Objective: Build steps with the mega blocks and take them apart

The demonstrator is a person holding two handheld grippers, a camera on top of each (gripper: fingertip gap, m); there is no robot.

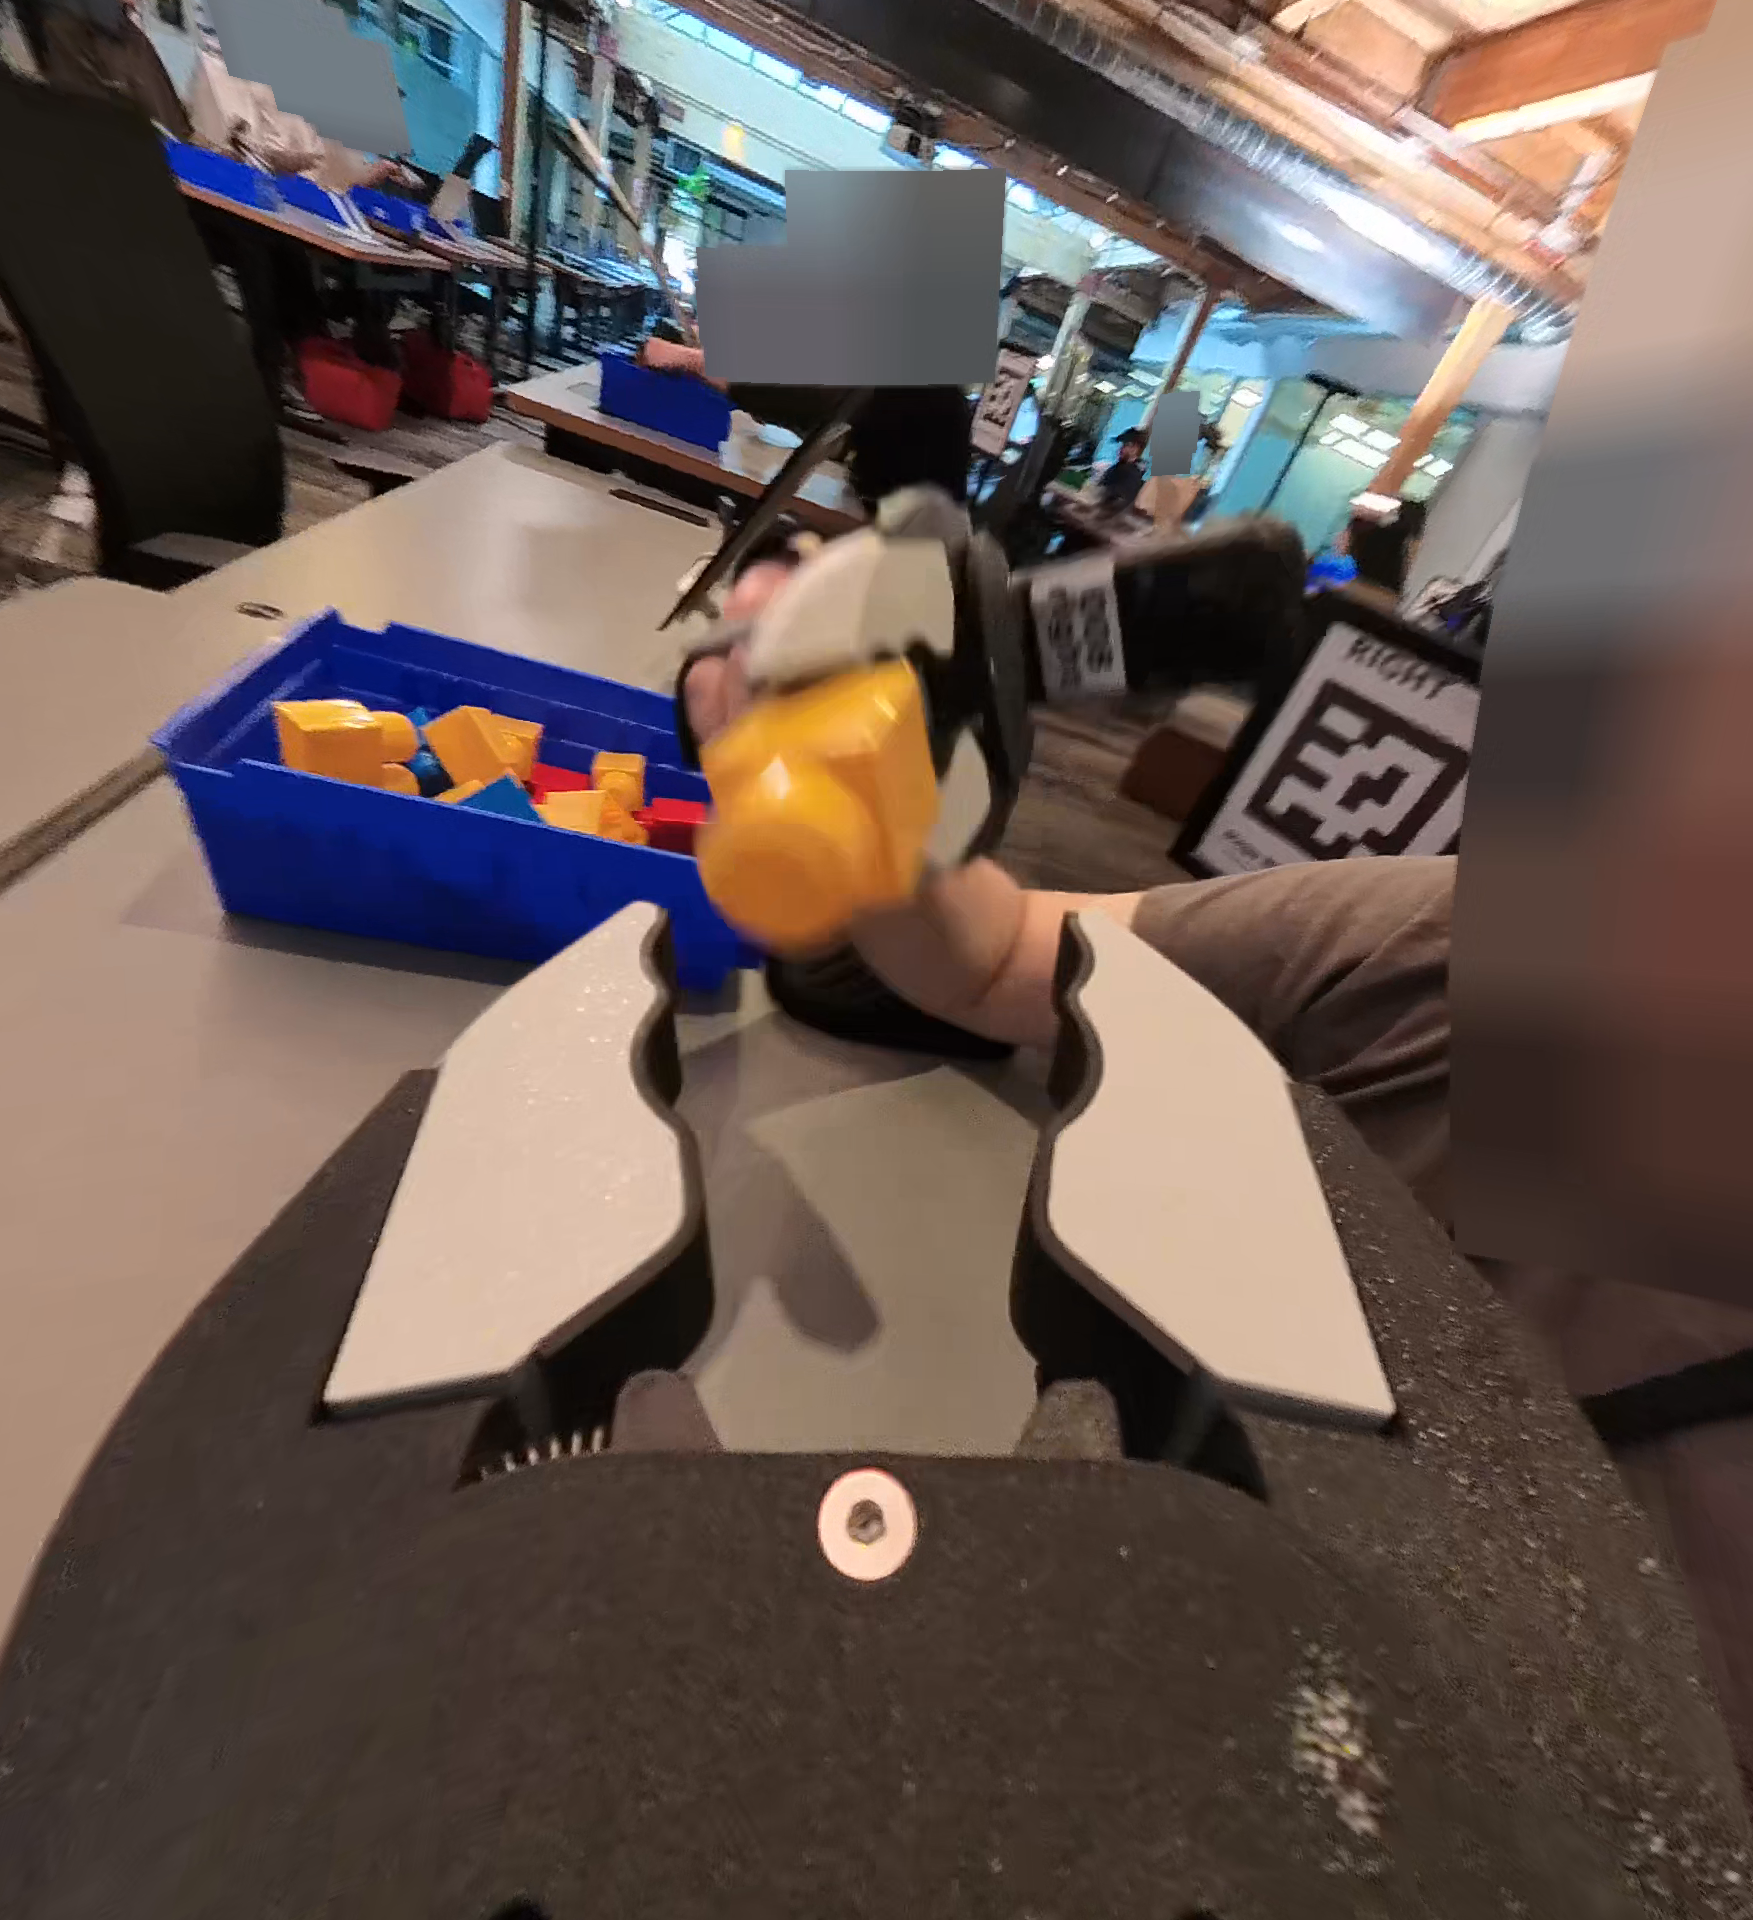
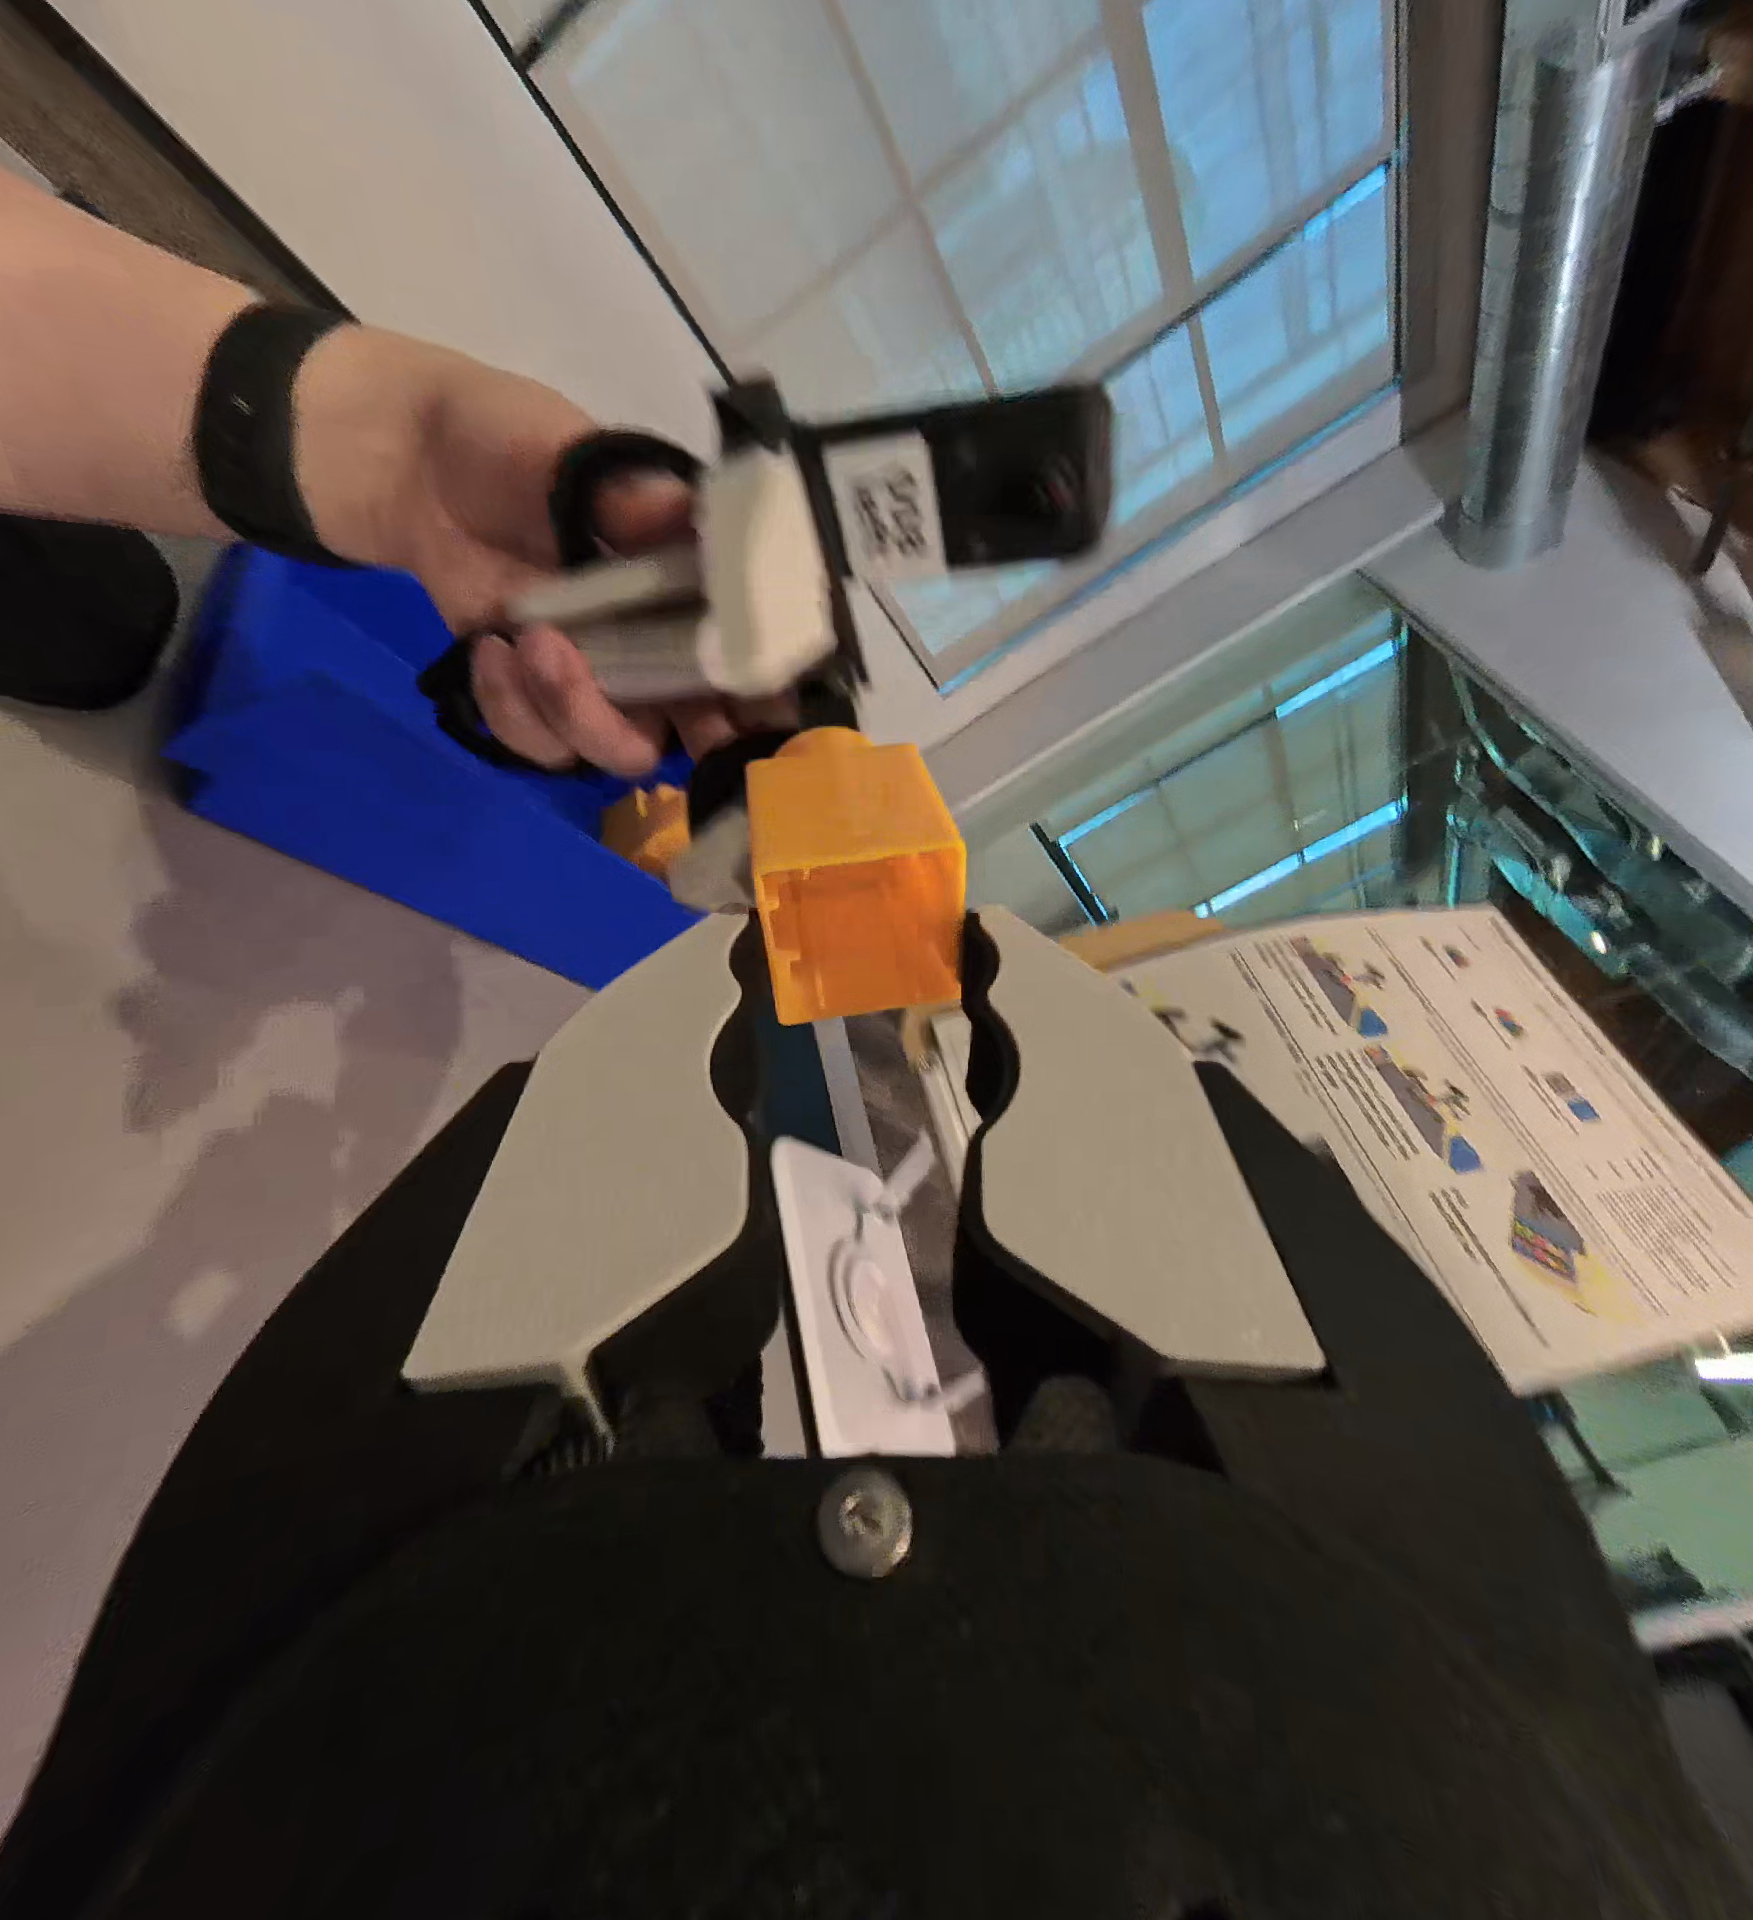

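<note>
My right gripper [image 2: 859, 932] is shut on a yellow single-stud block [image 2: 856, 914] and holds it in the air, hollow underside toward its camera. In the left wrist view the same block [image 1: 820, 800] points its stud at my left gripper [image 1: 864, 930]. The left gripper is open and empty, its tips just short of the stud. The right gripper [image 1: 882, 717] and the hand holding it show behind the block. In the right wrist view one grey fingertip [image 2: 708, 875] of the left gripper lies beside the block's left side.
A blue bin [image 1: 415, 873] with several yellow, red and blue blocks stands on the grey table [image 1: 124, 1039]; it also shows in the right wrist view [image 2: 384, 790]. A printed instruction sheet [image 2: 1474, 1122] lies at the right. A black chair [image 1: 103, 312] stands behind the table.
</note>
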